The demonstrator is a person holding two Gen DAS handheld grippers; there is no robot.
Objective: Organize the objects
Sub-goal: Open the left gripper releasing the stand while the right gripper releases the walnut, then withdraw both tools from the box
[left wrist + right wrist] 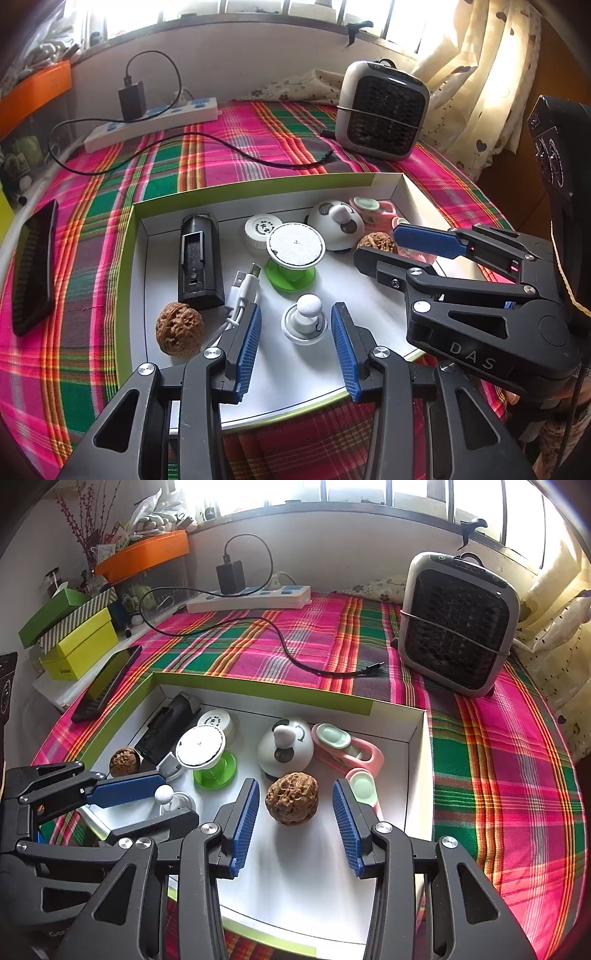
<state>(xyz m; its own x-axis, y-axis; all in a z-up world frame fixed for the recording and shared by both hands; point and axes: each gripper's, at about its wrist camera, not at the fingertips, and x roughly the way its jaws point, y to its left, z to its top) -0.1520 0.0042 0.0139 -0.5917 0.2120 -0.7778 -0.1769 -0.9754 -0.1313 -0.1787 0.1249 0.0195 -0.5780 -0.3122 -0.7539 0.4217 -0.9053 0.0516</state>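
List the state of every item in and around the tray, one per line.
left gripper: open, astride the white knob, not touching
right gripper: open, around one walnut, pads clear
other walnut: loose in the tray
black charger: plugged into the power strip
black cable: free end unplugged
phone: screen dark
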